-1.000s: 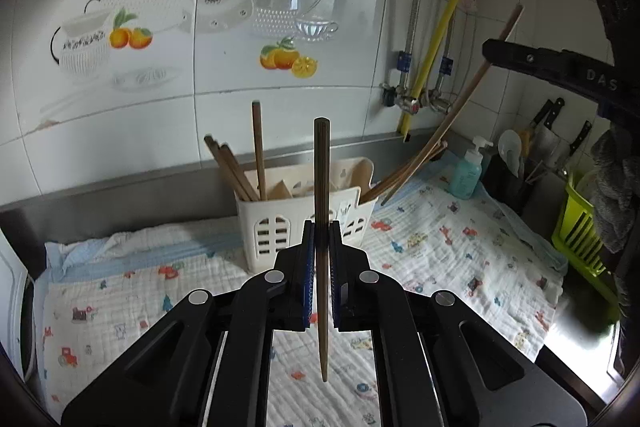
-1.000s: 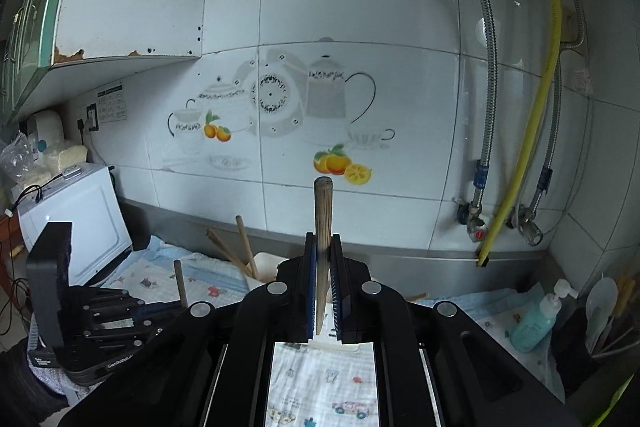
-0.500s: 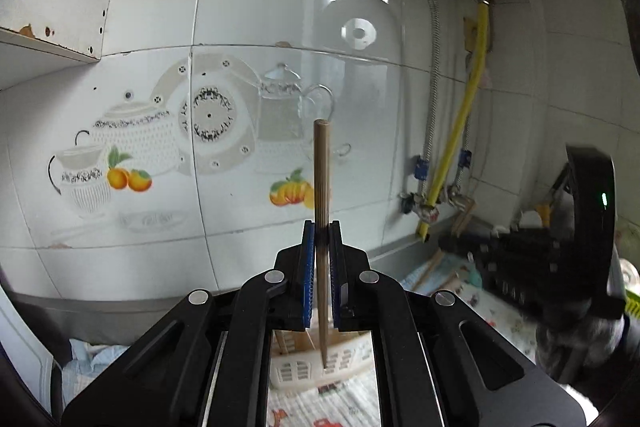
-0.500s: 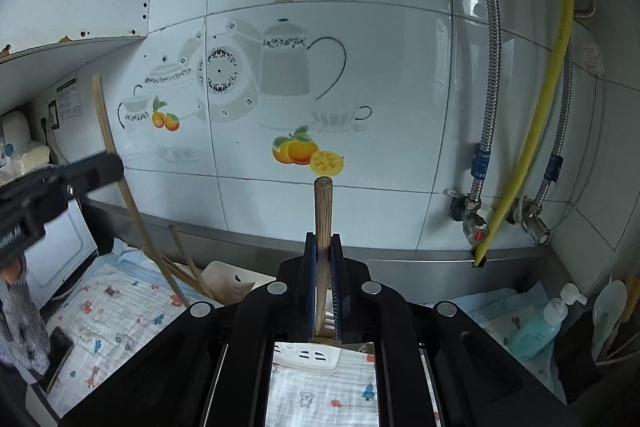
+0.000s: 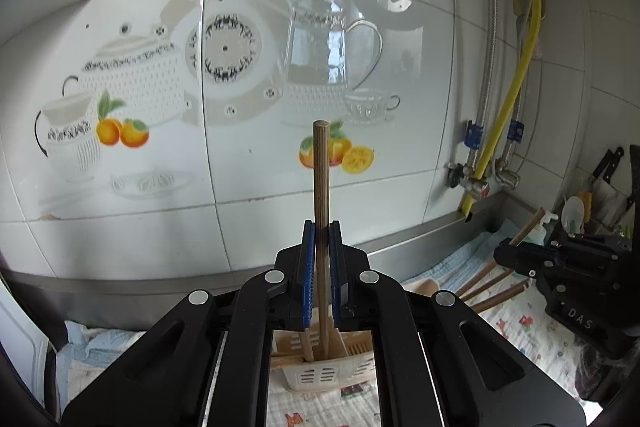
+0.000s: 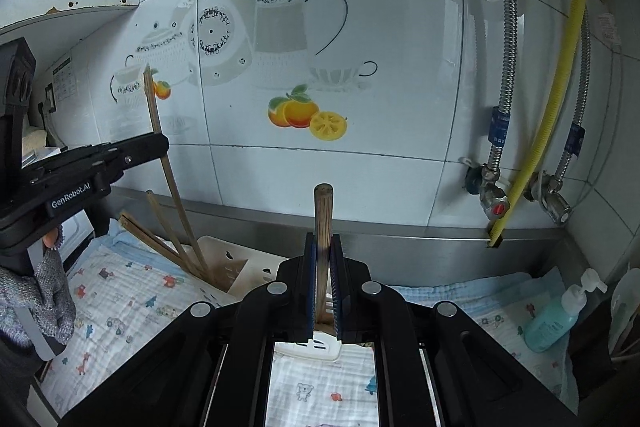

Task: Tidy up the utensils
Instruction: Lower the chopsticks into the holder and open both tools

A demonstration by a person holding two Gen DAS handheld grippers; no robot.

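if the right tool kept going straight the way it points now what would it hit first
Probably the white slotted plastic utensil holder, just ahead of and below the right tool, which is shut on a brown wooden chopstick. Past it come the steel ledge and the white tiled wall. Depth is unclear.

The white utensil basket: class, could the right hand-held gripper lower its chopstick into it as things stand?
Probably yes: the right hand-held gripper holds its chopstick just over the basket, with nothing between.

Utensil holder on cloth, before tiled wall; soap bottle at right.
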